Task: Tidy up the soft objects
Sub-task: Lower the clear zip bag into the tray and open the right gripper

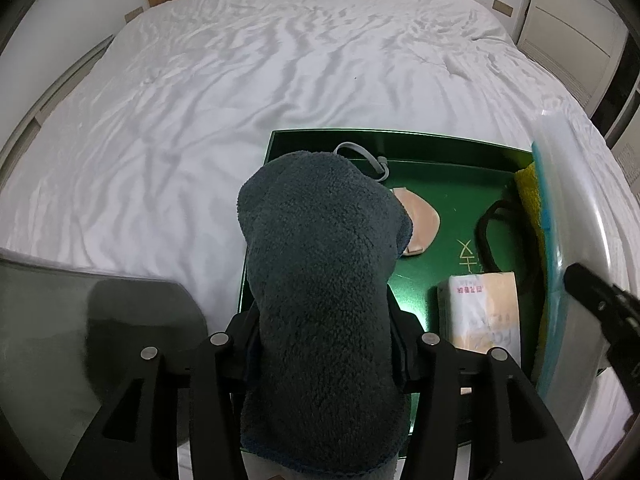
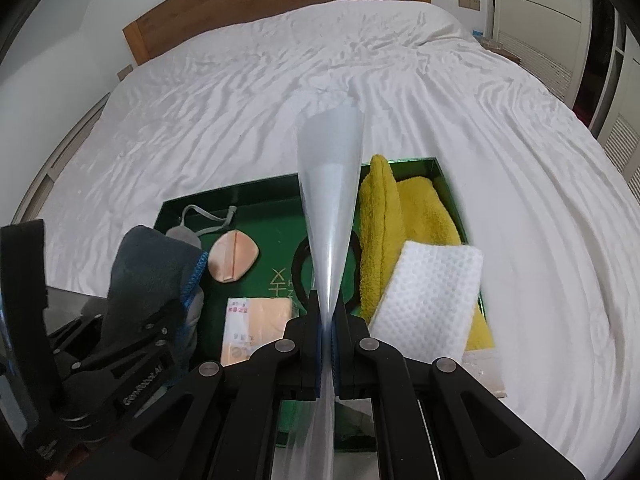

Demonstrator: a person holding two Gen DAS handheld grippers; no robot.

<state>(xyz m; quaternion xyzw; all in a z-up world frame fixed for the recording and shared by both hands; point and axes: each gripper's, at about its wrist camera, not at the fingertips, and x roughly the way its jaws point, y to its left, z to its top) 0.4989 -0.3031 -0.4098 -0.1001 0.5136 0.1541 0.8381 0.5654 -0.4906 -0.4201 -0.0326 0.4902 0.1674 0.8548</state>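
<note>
Towel (image 1: 320, 280), dark grey and fluffy, was pinched between the left tongs (image 1: 320, 344) and stuck up over the near left side of the green tray (image 1: 400, 146). In the right wrist view the same towel (image 2: 148, 268) showed a blue stitched edge. The tray sat on the bed (image 1: 200, 100), which had a wrinkled white sheet. The right tongs (image 2: 328, 320) were closed tight on a thin clear plastic bag (image 2: 332, 184), which stood up on its edge over the middle of the tray. Inside the tray lay a grey strap (image 2: 208, 216) at the far left, a small pink pad (image 2: 234, 256) just beside the towel, a tissue pack (image 2: 256, 324) near the front, and a black loop (image 1: 494, 236) partly hidden behind the bag. On the right side of the tray lay a yellow towel (image 2: 416, 212), and a white cloth (image 2: 432, 292) rested on top of its near end.
</note>
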